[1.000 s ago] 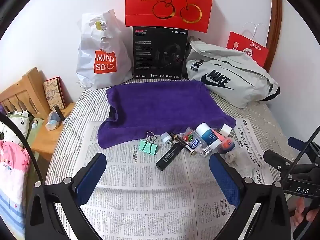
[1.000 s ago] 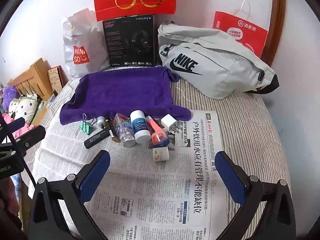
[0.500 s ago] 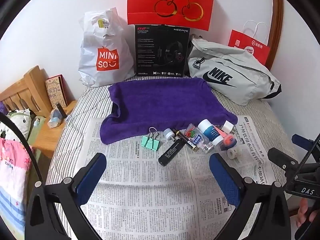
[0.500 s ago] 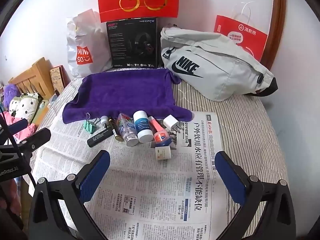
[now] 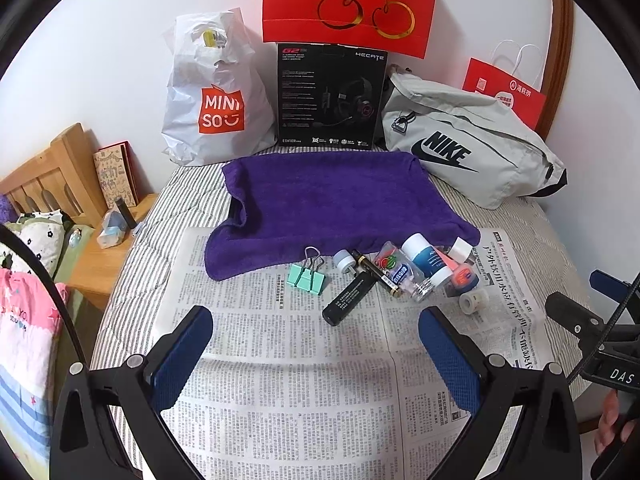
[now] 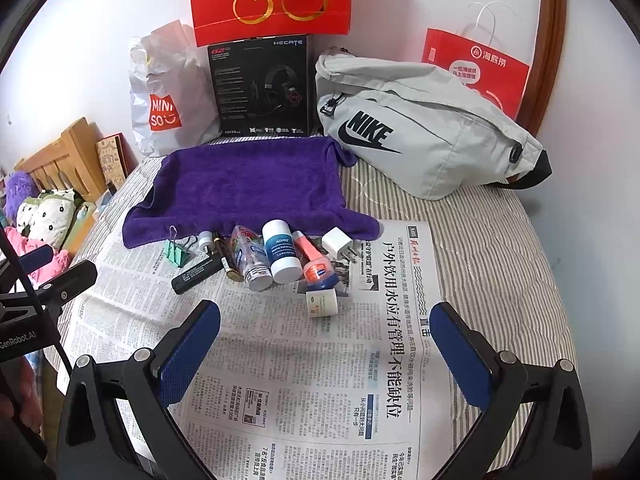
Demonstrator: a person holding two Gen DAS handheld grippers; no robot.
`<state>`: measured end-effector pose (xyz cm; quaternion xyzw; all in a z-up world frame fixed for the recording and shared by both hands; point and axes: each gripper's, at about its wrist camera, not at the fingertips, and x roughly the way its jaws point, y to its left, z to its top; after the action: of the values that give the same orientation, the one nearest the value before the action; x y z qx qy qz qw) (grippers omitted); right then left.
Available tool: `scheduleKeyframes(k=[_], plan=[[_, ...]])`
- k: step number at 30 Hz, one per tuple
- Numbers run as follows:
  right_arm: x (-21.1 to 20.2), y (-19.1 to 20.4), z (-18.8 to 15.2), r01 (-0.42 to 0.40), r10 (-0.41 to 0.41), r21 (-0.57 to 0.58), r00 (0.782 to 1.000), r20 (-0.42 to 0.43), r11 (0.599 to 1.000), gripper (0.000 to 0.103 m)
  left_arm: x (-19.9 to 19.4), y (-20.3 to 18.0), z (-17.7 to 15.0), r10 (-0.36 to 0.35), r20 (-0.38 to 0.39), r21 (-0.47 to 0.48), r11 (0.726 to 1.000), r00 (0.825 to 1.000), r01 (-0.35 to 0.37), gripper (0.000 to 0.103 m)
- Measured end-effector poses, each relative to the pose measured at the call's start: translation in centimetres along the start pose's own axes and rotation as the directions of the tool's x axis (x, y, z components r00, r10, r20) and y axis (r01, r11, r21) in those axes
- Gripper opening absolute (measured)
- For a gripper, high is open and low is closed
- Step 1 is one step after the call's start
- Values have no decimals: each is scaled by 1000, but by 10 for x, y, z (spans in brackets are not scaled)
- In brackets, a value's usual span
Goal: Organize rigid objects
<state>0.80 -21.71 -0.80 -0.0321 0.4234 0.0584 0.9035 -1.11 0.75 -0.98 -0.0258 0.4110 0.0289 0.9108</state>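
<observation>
The small rigid things lie in a loose row on the newspaper [image 6: 304,360], just in front of the near edge of the purple towel [image 6: 248,184]: a mint binder clip [image 5: 306,279], a black marker-like stick [image 5: 349,298], a clear bottle [image 6: 250,254], a white-and-blue bottle [image 6: 282,252] labelled "ADMD", an orange tube [image 6: 316,262], a white plug adapter [image 6: 338,244] and a small white jar [image 6: 321,302] nearest the camera.

The left gripper [image 5: 316,354] hangs over the newspaper with its blue fingers [image 5: 182,356] wide apart, holding and touching nothing. The right gripper [image 6: 324,348] is the same — fingers [image 6: 460,354] spread wide, empty, the jar just beyond them.

Behind the towel, against the wall, stand a white bag [image 5: 216,92] printed "MINISO", a black box [image 5: 330,96] marked "HECATE" and "G2", a grey bag [image 6: 424,136] with "NIKE", a red bag [image 5: 348,0] with gold cherries, and a red paper bag [image 6: 476,68] with Chinese characters. The left gripper's body reads "GenRobot.AI" in the right wrist view.

Against a second ago, both views sit a little farther back from the row, so the items lie slightly higher in frame; nothing on the newspaper has shifted.
</observation>
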Motion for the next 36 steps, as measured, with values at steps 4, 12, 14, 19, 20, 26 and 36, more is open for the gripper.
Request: scheduleKeyframes(k=[4,12,14,19,20,26,36], plan=[[0,0,0,-1,1,-1,1000,-1,1000,103,0,0,-2,1,1,0,1000,1000,-1,103],[-2,1,0,-4,4,-3,1000,2,1000,103,0,-4,-4,0,3,10,1000,1000,0,103],[-4,1,-1,-4,4,-4,1000,6,1000,103,0,-5,-4,0,3,12,1000,1000,-1,103],[-7,3,-1,-5,5,-7,1000,10,1000,103,0,-6,-4,1,0,12,1000,1000,-1,103],[-7,3,-1,-5,6,-7,1000,10,1000,103,0,-6,-4,1,0,13,1000,1000,-1,103],[-7,4,-3,-5,5,-10,1000,7,1000,103,-1,-8,-5,4,-7,21,1000,1000,-4,103],[-7,4,-2,-3,3,-9,1000,6,1000,103,-1,-8,-4,9,-10,25,1000,1000,-9,103]])
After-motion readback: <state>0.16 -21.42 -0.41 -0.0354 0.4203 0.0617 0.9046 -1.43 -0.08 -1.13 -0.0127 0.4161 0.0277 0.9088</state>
